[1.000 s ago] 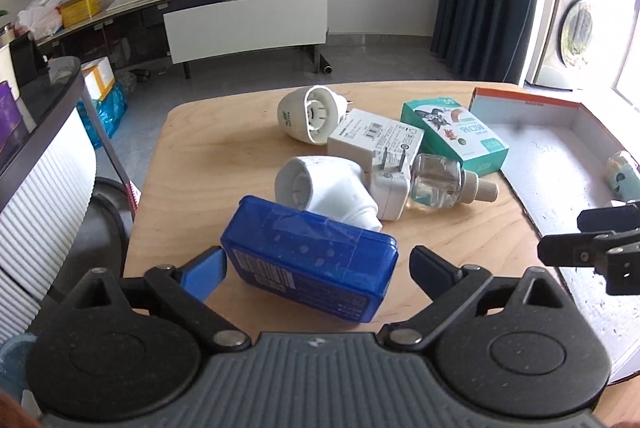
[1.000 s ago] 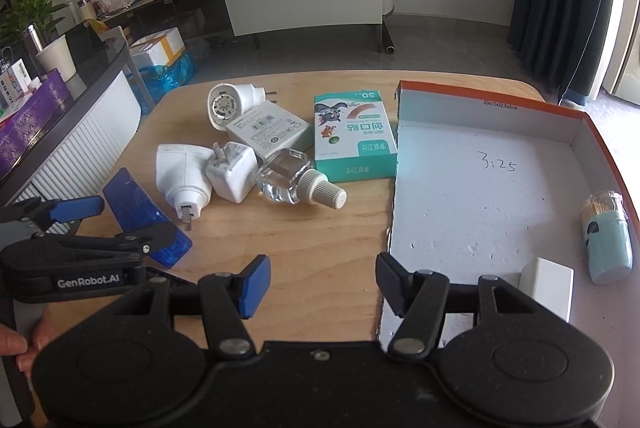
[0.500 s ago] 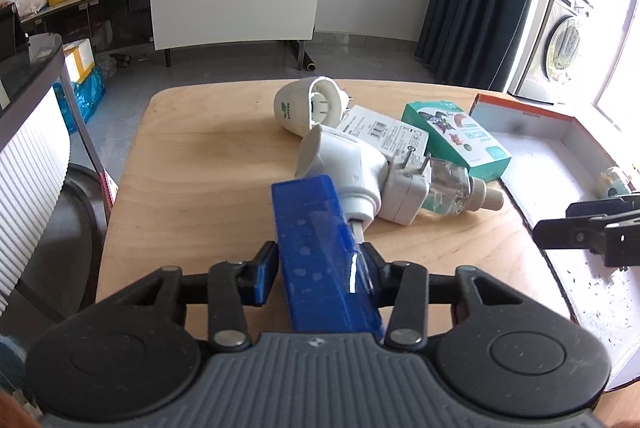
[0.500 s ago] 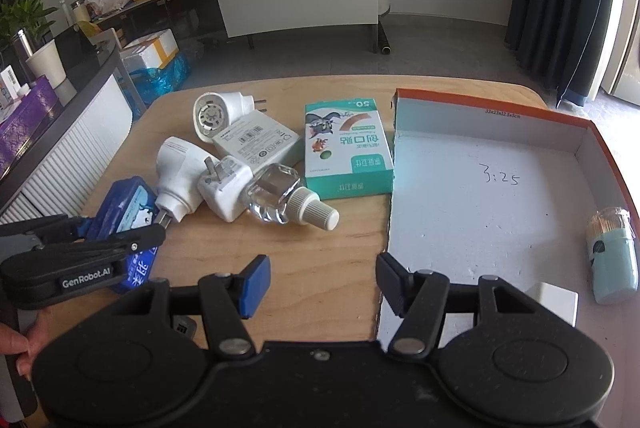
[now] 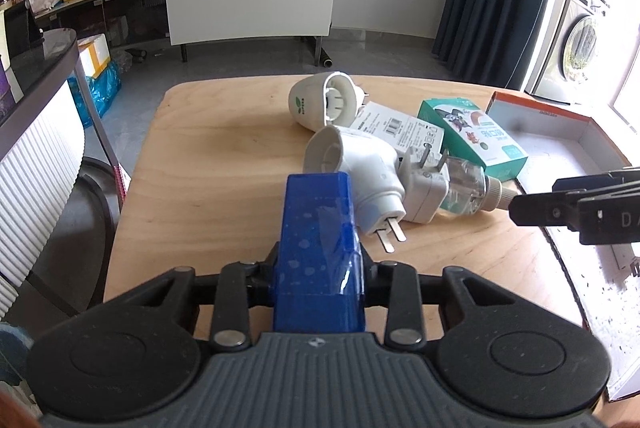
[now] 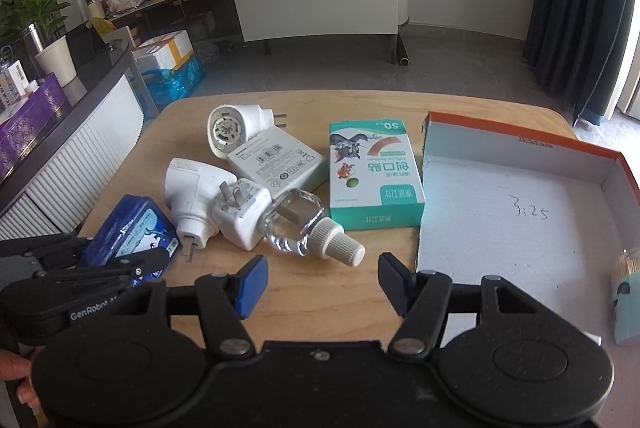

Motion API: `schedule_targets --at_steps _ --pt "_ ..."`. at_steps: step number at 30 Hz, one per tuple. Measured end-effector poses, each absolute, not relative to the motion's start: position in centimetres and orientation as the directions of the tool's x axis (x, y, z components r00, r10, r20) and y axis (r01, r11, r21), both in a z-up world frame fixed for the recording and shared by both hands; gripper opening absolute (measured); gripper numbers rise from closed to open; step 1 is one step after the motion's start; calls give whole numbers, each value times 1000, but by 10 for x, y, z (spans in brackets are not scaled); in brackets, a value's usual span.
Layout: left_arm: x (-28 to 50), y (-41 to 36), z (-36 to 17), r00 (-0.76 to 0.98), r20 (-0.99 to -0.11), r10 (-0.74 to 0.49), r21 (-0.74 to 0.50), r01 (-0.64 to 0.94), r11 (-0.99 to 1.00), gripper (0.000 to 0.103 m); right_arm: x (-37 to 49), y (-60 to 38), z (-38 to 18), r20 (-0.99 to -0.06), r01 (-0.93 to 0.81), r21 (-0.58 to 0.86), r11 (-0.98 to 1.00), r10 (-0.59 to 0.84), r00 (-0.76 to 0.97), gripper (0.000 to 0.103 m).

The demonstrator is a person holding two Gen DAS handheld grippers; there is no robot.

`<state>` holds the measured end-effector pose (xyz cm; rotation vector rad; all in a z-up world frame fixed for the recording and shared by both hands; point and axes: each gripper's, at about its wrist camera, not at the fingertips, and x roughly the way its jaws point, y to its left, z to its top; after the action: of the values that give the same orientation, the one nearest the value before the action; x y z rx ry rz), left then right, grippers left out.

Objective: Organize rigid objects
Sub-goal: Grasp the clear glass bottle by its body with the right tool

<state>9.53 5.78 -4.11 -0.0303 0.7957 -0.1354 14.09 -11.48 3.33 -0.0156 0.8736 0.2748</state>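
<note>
The blue plastic case (image 5: 318, 248) is being clamped edge-on between the jaws of the left tool (image 5: 318, 270), at the near left part of the wooden table (image 5: 224, 164), just beside a white plug-in heater (image 5: 360, 168). The right tool (image 6: 320, 282) is being held with its jaws apart; they have just been opening, and nothing is lying between them. It is being kept above the table beside the open cardboard box (image 6: 520, 212), near the clear refill bottle (image 6: 300, 224).
</note>
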Motion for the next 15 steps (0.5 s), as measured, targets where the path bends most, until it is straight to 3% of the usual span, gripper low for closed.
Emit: schedule_targets --at_steps 13,14,15 --pt "83 66 -24 707 -694 -134 -121 69 990 34 188 -86 8 -777 -491 52 870 344 527 80" --pt "84 66 -25 707 -695 -133 -121 68 990 34 189 -85 5 -783 -497 55 866 346 517 74" --pt "84 66 -25 706 -696 -132 -121 67 990 34 190 -85 3 -789 -494 54 868 340 511 59"
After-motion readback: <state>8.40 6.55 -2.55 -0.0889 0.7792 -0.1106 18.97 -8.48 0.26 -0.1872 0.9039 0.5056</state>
